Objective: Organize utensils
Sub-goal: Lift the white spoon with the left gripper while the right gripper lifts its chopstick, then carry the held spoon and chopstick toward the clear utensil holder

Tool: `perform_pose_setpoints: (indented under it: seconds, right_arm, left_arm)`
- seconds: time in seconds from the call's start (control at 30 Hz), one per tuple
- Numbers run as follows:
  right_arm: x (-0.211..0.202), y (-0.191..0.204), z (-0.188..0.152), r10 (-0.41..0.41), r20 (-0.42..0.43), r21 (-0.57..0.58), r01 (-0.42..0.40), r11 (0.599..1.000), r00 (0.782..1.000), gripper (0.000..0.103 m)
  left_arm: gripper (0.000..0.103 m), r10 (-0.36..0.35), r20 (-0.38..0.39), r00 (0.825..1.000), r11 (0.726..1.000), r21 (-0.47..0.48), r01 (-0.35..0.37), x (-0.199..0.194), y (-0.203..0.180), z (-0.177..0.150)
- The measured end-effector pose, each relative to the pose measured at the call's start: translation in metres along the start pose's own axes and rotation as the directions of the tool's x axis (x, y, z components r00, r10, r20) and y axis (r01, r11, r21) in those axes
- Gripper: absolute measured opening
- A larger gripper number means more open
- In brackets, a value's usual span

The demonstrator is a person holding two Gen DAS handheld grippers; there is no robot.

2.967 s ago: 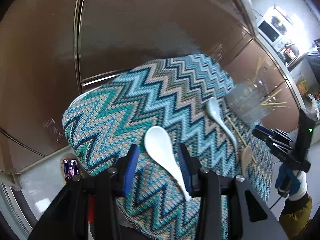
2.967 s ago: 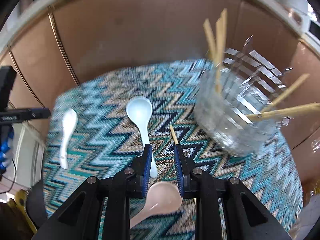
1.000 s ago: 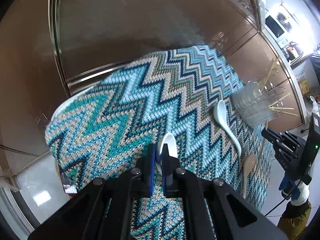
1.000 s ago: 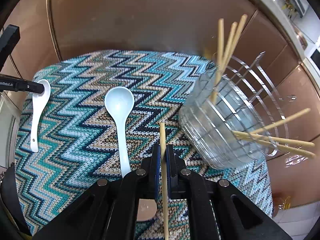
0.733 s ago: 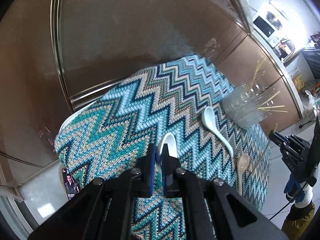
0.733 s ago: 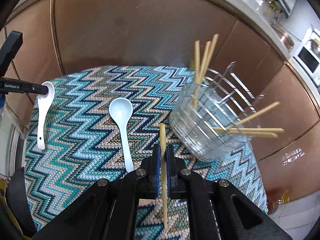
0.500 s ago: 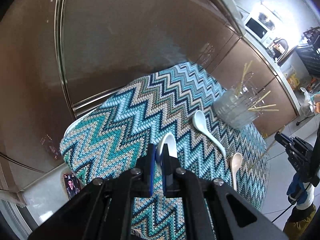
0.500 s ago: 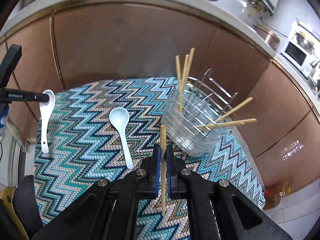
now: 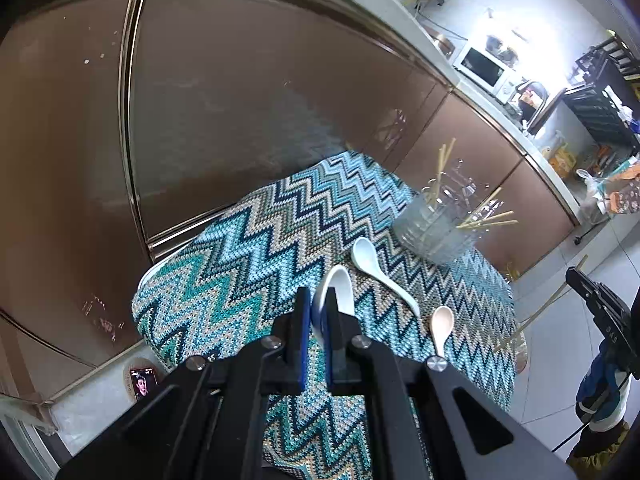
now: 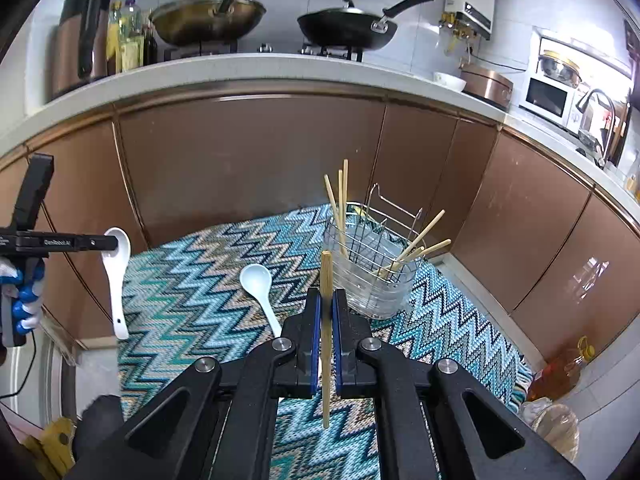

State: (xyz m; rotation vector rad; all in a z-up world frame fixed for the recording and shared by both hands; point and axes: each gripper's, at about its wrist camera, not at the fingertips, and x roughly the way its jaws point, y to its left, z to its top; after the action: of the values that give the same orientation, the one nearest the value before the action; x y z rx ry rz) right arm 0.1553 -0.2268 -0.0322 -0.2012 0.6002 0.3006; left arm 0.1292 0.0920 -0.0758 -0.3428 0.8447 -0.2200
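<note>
My left gripper is shut on a white ceramic spoon and holds it up above the zigzag cloth; from the right wrist view the spoon hangs from that gripper at the left. My right gripper is shut on a wooden chopstick, held upright in front of the wire utensil basket, which holds several chopsticks. A light blue spoon lies on the cloth. A beige spoon lies near the cloth's right edge. The right gripper shows at the far right.
The zigzag cloth covers a small table against brown cabinet doors. A counter above holds a wok, a frying pan and a microwave. An oil bottle stands on the floor at the right.
Both grippers have risen and drawn back from the table, the left with the white spoon, the right with the chopstick. The table and basket look smaller and lower.
</note>
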Motion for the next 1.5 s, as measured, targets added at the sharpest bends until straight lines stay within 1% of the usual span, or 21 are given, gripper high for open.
perform_pose_setpoints:
  seconds: [0.27, 0.53, 0.8, 1.17, 1.5]
  right_arm:
    - [-0.037, 0.011, -0.008, 0.024, 0.075, 0.057, -0.029, 0.998, 0.997, 0.005]
    - [-0.059, 0.019, -0.015, 0.045, 0.135, 0.1, -0.058, 0.993, 0.99, 0.005]
    - [-0.076, 0.026, -0.012, 0.046, 0.176, 0.105, -0.065, 0.992, 0.983, 0.005]
    - [-0.082, 0.031, 0.0, 0.076, 0.229, 0.087, -0.098, 0.991, 0.97, 0.005]
    - [-0.085, 0.027, 0.009, 0.093, 0.289, 0.099, -0.126, 0.987, 0.953, 0.005]
  left_arm:
    - [0.005, -0.001, 0.06, 0.998, 0.998, 0.066, -0.003, -0.031, -0.016, -0.005]
    - [0.005, -0.012, 0.113, 0.994, 0.99, 0.14, -0.003, -0.054, -0.036, -0.011]
    - [0.005, -0.04, 0.154, 0.987, 0.98, 0.2, 0.008, -0.072, -0.054, -0.008]
    - [0.005, -0.063, 0.202, 0.977, 0.967, 0.253, 0.01, -0.088, -0.075, 0.0]
    - [0.005, -0.077, 0.238, 0.968, 0.96, 0.279, 0.007, -0.092, -0.09, 0.009]
